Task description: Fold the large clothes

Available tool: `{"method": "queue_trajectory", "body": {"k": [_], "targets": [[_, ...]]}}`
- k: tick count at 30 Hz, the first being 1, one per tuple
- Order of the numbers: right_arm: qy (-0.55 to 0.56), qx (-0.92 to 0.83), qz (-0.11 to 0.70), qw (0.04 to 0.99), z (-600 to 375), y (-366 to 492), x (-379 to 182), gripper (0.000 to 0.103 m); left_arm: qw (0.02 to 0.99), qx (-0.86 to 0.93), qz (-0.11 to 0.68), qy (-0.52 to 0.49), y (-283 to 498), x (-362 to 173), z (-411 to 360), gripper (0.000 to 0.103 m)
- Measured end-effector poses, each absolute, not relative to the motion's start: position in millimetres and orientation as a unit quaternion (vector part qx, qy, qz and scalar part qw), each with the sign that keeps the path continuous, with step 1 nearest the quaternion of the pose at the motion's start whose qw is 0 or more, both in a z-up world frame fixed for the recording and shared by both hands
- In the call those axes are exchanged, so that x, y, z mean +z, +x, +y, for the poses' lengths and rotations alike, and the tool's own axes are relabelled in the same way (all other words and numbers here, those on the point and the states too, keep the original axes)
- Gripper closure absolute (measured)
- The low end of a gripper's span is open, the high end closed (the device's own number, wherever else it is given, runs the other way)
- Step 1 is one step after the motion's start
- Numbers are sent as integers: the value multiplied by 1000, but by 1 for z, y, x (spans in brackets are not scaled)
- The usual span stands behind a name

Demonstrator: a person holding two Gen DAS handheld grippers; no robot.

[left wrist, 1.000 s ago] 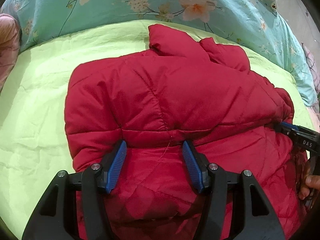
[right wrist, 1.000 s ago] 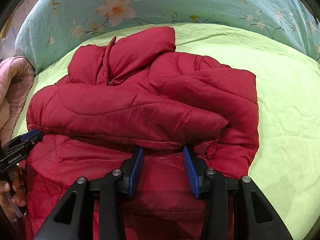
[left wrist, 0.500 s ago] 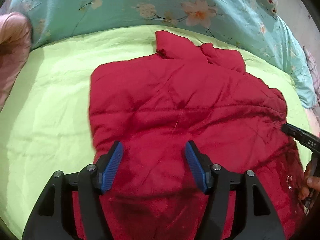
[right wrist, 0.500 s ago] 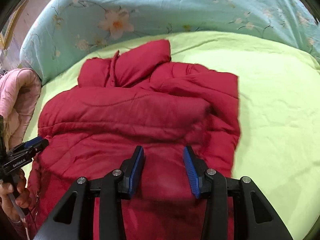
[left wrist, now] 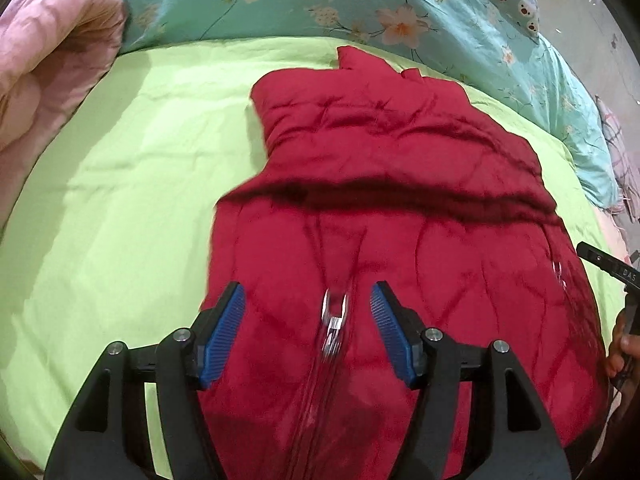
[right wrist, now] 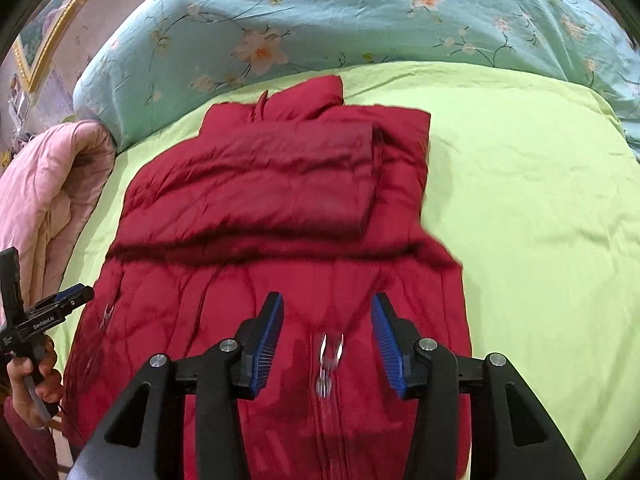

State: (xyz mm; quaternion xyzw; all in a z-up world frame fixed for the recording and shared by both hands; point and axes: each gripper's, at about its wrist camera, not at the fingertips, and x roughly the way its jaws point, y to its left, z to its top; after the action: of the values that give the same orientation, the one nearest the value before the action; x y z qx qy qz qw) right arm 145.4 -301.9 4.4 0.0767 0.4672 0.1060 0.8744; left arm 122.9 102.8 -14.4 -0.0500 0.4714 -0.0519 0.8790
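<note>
A red quilted puffer jacket [left wrist: 392, 208] lies on the lime-green bed sheet [left wrist: 120, 184], sleeves folded across its chest and collar toward the far pillows; it also shows in the right wrist view [right wrist: 260, 200]. My left gripper [left wrist: 306, 320] is open and empty, above the jacket's lower left part, with a shiny zipper pull [left wrist: 334, 312] between its fingers. My right gripper [right wrist: 328, 332] is open and empty above the lower right part, over another blurred zipper piece [right wrist: 330, 356]. Each gripper shows at the edge of the other's view, the right [left wrist: 608, 268] and the left [right wrist: 60, 304].
A teal floral duvet [right wrist: 320, 20] is bunched along the head of the bed. A pink quilt [left wrist: 44, 64] lies at the left side, also in the right wrist view [right wrist: 44, 192]. The green sheet [right wrist: 540, 200] spreads out right of the jacket.
Both grippers have pulled back and up from the jacket, staying open. The jacket now looks smaller and farther away, and the hem with its zipper has come into view.
</note>
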Motion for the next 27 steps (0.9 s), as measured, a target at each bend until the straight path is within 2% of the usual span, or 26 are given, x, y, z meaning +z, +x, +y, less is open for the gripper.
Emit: {"method": "queue_trajectory", "body": {"k": [3,22,27], "targets": [[74,106,465,876,-305,126,5,49,879,-45,470,-69,104,-16,115,39],[97,70,469,875,-353,26,9,44,866,-28,484,-121,43,-29,147,37],[119,60,474,871,-367,12,5,39,855,-34,498,-140,32,-37,154,37]]}}
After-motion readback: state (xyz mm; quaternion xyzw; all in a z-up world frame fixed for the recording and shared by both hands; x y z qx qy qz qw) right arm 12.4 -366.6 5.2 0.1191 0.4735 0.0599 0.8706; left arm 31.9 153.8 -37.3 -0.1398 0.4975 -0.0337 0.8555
